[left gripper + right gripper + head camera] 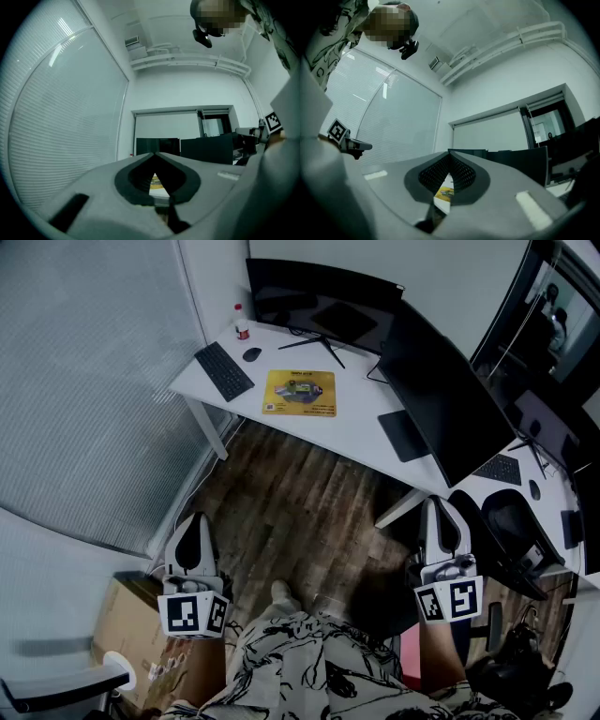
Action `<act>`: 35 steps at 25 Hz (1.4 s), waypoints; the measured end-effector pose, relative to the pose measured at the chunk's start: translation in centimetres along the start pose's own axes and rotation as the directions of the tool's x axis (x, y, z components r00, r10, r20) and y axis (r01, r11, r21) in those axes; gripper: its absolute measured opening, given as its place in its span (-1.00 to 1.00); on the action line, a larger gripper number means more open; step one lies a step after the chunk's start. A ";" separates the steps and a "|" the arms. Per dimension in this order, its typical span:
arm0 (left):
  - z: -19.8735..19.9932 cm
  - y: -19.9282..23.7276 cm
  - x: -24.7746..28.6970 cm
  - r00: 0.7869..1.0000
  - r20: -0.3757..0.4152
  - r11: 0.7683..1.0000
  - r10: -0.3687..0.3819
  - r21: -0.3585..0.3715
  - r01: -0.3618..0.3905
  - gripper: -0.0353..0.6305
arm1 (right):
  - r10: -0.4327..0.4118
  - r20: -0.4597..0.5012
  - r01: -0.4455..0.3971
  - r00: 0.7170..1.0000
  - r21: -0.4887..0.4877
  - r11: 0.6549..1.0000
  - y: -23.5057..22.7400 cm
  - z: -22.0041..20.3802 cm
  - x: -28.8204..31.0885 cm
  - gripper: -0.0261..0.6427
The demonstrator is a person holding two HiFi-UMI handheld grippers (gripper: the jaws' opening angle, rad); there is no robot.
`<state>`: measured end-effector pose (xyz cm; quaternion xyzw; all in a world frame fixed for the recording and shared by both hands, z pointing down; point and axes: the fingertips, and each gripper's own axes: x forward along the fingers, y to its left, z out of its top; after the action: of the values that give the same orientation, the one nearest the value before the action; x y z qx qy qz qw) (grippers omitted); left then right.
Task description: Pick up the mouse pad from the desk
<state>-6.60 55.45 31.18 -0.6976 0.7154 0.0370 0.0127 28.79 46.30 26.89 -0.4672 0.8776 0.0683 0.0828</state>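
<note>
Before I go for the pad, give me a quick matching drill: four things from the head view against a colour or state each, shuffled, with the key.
1 mouse pad
2 keyboard
3 bottle
4 left gripper

A shut, empty
B white and red
C yellow
D black

Pairs: 1-C, 2-D, 3-B, 4-A

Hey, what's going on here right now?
A person stands on the wood floor, back from the white desk, with a gripper in each hand. The left gripper and the right gripper are both shut and empty, pointing toward the desk. The yellow mouse pad lies flat on the desk near the keyboard, untouched. The pickup has not started yet.
</note>
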 end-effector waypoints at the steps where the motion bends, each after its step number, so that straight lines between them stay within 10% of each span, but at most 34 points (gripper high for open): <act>1: -0.1 0.1 0.0 1.000 0.000 1.000 0.000 -0.003 0.000 -0.88 | 0.001 -0.001 -0.001 1.000 0.000 1.000 0.1 0.0 0.0 -0.91; 28: -0.4 -0.1 0.4 1.000 -0.024 0.999 0.007 0.043 -0.006 -0.86 | 0.057 -0.009 -0.056 0.998 0.056 0.997 0.8 -1.2 0.6 -0.89; 35: -0.5 0.4 0.6 0.999 -0.030 0.998 0.035 0.062 -0.033 -0.24 | 0.072 -0.016 -0.071 0.997 0.079 0.994 0.9 -1.6 0.9 -0.47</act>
<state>-6.99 54.79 31.68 -0.6851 0.7281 0.0044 0.0223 27.43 45.74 28.30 -0.4326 0.8965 0.0323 0.0905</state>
